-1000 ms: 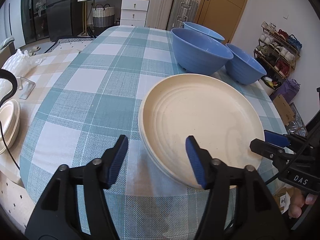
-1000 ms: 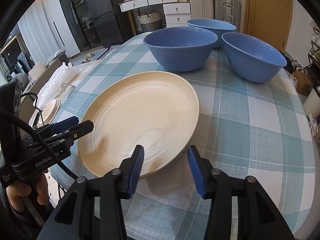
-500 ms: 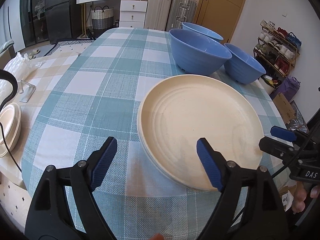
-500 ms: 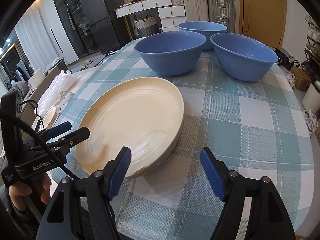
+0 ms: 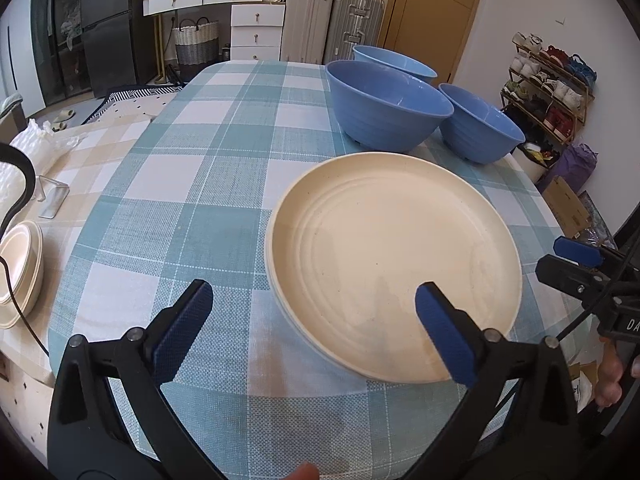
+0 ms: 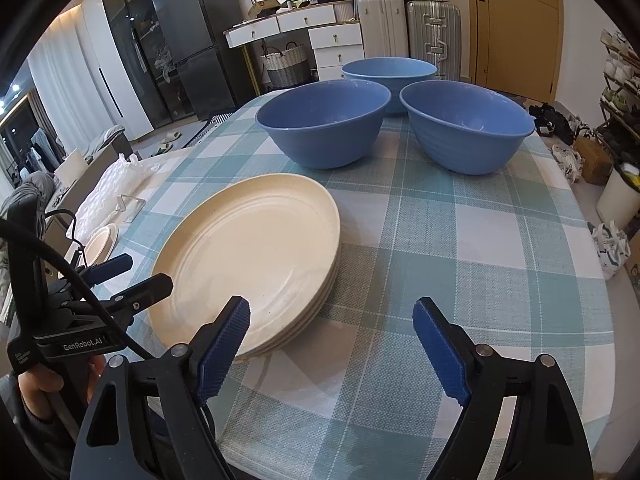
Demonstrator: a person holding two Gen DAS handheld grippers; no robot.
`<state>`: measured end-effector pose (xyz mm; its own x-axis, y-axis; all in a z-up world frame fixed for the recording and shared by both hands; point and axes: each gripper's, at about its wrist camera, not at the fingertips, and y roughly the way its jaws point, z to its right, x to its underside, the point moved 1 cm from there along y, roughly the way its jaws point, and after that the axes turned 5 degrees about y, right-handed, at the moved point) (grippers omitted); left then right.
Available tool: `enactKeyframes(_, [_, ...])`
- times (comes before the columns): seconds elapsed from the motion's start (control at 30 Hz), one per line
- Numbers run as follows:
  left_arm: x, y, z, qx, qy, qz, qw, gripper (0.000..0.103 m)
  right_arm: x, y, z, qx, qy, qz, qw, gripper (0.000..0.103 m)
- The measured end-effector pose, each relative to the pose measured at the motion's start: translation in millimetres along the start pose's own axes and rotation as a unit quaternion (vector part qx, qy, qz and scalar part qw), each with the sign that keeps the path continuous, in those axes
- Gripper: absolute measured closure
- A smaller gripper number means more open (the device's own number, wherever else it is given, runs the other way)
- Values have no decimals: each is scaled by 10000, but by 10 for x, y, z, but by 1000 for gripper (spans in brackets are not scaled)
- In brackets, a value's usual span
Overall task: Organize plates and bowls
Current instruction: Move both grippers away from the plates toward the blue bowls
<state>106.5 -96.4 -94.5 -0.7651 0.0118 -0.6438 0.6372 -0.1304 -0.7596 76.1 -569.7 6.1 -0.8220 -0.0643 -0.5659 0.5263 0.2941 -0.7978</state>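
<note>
A stack of cream plates (image 5: 394, 264) lies flat on the checked tablecloth (image 5: 192, 184); it also shows in the right wrist view (image 6: 256, 256). Three blue bowls stand apart behind it: a near one (image 6: 324, 124), a right one (image 6: 466, 126) and a far one (image 6: 390, 72). My left gripper (image 5: 314, 326) is open and empty, just in front of the stack's near edge. My right gripper (image 6: 330, 344) is open and empty, to the right of the stack and clear of it.
Small cream dishes (image 5: 18, 272) sit on a lower surface to the left of the table. A shoe rack (image 5: 552, 80) and boxes stand to the right. Suitcases (image 6: 412, 28), drawers and a fridge stand beyond the far end.
Both grippers have opened wide and let go of the top plate, which now rests on the stack. Both have drawn back a little from it.
</note>
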Motion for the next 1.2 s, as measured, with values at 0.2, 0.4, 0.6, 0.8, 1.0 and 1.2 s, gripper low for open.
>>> enactKeyframes(0.2, [-120,-93,48,-136,124,118,9998,2,-11,-82,106,-14,106,102,9999,17])
enactKeyframes(0.4, [-242,-188,128,-269,301,226,9989,2,-46,-177,201,-42,184,231,9996,17])
enactKeyframes(0.6, [-426,-353,218,-473,537,438,9965,2,-104,-267,290,-43,267,380,9989,17])
enactKeyframes(0.8, [-630,-489,314,-578,745,509,9942,2,-169,-386,352,-130,323,561,9978,17])
enactKeyframes(1.0, [-815,-540,408,-711,876,578,9919,2,-272,-488,419,-107,349,689,9970,17])
enactKeyframes(1.2, [-987,-613,524,-793,1006,626,9898,2,-430,-596,474,-72,316,836,9960,17])
